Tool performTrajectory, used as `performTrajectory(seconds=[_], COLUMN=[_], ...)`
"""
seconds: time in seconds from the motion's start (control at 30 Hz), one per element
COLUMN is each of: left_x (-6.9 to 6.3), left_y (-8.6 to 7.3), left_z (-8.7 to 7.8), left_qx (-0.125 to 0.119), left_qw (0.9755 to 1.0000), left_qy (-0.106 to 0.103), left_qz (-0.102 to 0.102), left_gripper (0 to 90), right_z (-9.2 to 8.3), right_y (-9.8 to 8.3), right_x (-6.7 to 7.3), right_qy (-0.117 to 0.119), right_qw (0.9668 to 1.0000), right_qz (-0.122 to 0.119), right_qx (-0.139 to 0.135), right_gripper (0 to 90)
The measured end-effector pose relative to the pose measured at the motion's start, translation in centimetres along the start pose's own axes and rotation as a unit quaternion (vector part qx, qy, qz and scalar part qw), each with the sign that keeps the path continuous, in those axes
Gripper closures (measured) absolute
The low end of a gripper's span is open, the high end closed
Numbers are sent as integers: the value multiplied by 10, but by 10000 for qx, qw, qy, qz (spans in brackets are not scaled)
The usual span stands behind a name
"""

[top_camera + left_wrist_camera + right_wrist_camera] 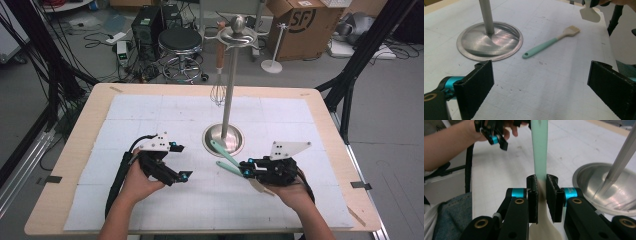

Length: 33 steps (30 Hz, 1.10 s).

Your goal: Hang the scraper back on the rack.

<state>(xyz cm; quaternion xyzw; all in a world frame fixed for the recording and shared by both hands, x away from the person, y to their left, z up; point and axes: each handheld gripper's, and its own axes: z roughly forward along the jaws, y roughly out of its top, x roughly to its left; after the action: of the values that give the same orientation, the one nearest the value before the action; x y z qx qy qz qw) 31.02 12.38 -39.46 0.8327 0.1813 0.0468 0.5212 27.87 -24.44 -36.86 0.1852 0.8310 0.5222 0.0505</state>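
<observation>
Mint spatula: right gripper is clamping it, lifting near the stand
Left gripper: jaws gaping, holding nothing
Risk: handle is slipping sideways, possibly knocking that pole

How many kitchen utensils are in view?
3: a spatula clamped in the right gripper, a brush lying on the mat beside the stand's base, a whisk hanging from the stand.

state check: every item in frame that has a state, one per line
spatula: clamped at its neck, lifted off the mat, mint handle pointing away from the right gripper
right gripper: shut on spatula
left gripper: open, nothing between its jaws
pastry brush: lying flat on the mat, untouched
whisk: hanging from the stand
utensil stand: upright
</observation>
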Motion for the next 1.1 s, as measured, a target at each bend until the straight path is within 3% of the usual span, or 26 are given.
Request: performTrajectory(seconds=[0.33,0.63,1.1], left_x=[0,0,0], left_y=[0,0,0], left_z=[0,-1,-1], left_qx=[-10,-7,-14], left_qw=[10000,10000,10000], left_qy=[-17,-23,-19], left_qz=[2,-5,-13], left_gripper=[74,74,74], right_z=[-12,-31,-60], right_y=[16,25,49], right_x=[-8,-21,-31], right_qy=[-51,-145,-212], right_qw=[9987,9953,9902], right_qz=[-99,-133,-289], right_qx=[-501,-946,-1349], right_gripper=[813,812,812])
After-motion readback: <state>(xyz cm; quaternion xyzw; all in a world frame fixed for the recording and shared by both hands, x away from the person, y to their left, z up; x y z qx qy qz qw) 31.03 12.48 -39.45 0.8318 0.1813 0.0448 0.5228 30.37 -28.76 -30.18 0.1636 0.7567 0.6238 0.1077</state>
